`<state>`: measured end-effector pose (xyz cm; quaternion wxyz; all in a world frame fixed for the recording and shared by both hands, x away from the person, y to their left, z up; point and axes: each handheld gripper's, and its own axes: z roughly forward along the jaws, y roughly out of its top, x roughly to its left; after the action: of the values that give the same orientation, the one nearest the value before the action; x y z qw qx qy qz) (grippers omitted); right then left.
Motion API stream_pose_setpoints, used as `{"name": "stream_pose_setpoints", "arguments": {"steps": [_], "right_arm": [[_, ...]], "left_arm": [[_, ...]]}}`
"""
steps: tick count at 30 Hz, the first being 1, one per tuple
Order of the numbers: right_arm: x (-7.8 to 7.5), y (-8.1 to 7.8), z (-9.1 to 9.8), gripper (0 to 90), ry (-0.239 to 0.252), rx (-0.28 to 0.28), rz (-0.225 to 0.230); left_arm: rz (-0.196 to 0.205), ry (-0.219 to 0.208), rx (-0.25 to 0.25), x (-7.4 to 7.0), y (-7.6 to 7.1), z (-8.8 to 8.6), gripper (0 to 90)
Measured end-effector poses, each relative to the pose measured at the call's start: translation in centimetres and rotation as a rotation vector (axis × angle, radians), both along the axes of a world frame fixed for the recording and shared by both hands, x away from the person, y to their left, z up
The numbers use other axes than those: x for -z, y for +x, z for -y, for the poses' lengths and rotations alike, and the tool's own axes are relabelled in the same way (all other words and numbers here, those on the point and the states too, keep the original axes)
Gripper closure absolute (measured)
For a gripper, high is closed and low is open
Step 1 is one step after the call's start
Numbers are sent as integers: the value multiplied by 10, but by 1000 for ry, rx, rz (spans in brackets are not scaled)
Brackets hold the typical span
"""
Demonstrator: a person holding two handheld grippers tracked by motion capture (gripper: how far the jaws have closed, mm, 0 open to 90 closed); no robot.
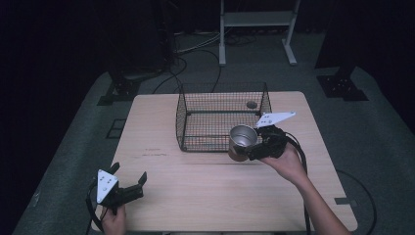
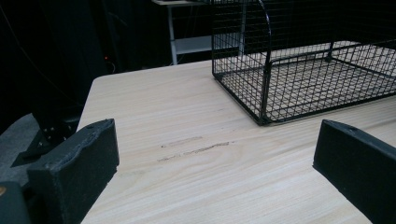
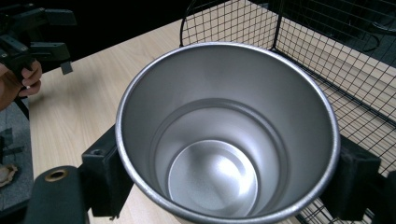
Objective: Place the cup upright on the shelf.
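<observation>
One metal cup point(image 1: 242, 141) is clamped between the two fingers of the right gripper point(image 1: 258, 145), one finger point(image 3: 106, 173) pressed on each side of its wall just below the rim. The cup is upright with its mouth open and its inside bare and shiny. In the high view it appears to be lifted off the bench point(image 1: 210, 196) rather than standing on it, though the angle makes that hard to be sure of. It sits right at the front wall of the one wire basket point(image 1: 221, 117), near the basket's front right corner; in the right gripper view the mesh rises just beyond and beside the cup's rim. The right hand point(image 1: 288, 164) holds the gripper from behind, with the grey plate point(image 1: 275, 118) sticking up over the basket's edge and a black cable trailing back along the forearm.

The left gripper point(image 1: 128, 177) is low at the near left part of the bench, held by the left hand point(image 1: 113, 221). Its two fingers point(image 2: 77, 165) stand wide apart with only bare wood between them. Ahead of those fingers the bench shows a couple of faint dark scuff marks point(image 2: 194, 148), and farther on, toward the right, stands the corner of the basket, well apart from them.
</observation>
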<state>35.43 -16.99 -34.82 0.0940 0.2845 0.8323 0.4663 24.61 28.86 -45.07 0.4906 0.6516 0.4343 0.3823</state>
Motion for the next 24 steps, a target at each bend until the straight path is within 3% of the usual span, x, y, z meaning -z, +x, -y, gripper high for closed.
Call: {"name": "stream_pose_setpoints", "arguments": {"steps": [15, 24], "right_arm": [[-17, 16, -8, 178, -32, -16, 16], [-28, 23, -12, 178, -26, -17, 25]], "left_arm": [[3, -2, -2, 0, 0, -1, 0], [4, -2, -4, -1, -1, -2, 0]]}}
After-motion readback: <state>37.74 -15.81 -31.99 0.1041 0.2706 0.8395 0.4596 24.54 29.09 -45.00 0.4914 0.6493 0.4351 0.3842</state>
